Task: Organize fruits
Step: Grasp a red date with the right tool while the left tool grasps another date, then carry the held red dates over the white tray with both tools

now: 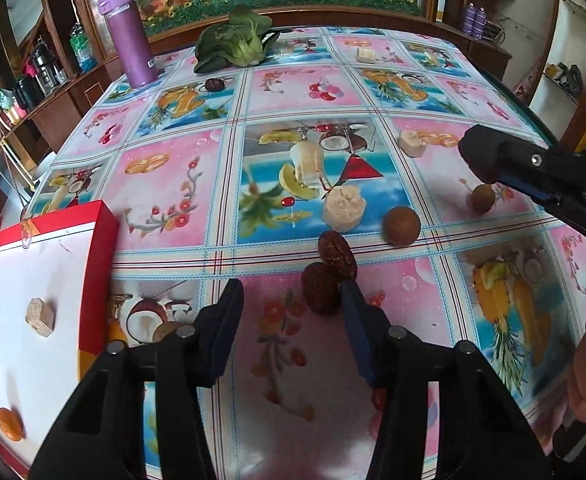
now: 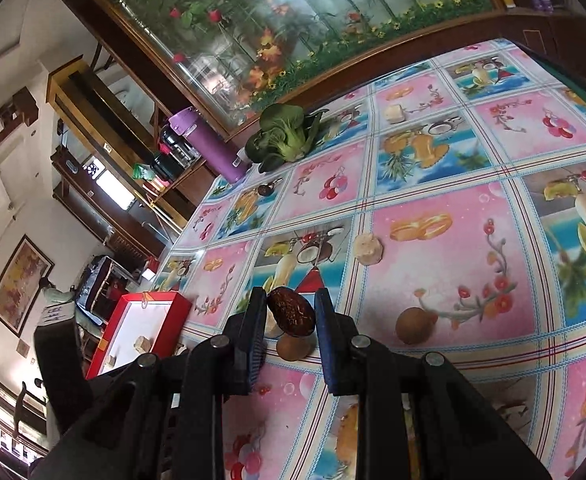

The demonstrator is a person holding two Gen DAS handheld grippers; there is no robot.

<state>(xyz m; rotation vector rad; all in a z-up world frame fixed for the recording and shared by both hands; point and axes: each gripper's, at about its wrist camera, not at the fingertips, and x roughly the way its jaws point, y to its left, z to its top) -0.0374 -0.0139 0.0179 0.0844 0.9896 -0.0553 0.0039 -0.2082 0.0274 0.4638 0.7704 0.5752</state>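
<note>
- The left gripper (image 1: 291,312) stood wide open just above the glossy fruit-print tablecloth (image 1: 173,184), holding nothing; two wrinkled dark-red dates (image 1: 329,276) lay together against its right fingertip.
- The right gripper (image 2: 289,320) had its jaws narrowed around a wrinkled dark-red date (image 2: 291,311) — whether both pads actually pressed it could not be told.
- Just behind that date in the right wrist view lay a round brown longan (image 2: 293,347), with a second brown longan (image 2: 416,325) further right and a pale peeled banana chunk (image 2: 368,249) beyond.
- In the left wrist view, a larger pale banana chunk (image 1: 343,209) sat between the dates and the table's middle.
- The red-rimmed white tray (image 1: 101,264) sat at the left edge — it held two tan cut pieces (image 1: 40,317) and an orange piece (image 1: 9,424).
- A purple flask (image 1: 127,36) and a green leafy vegetable (image 1: 233,40) stood at the far side.
</note>
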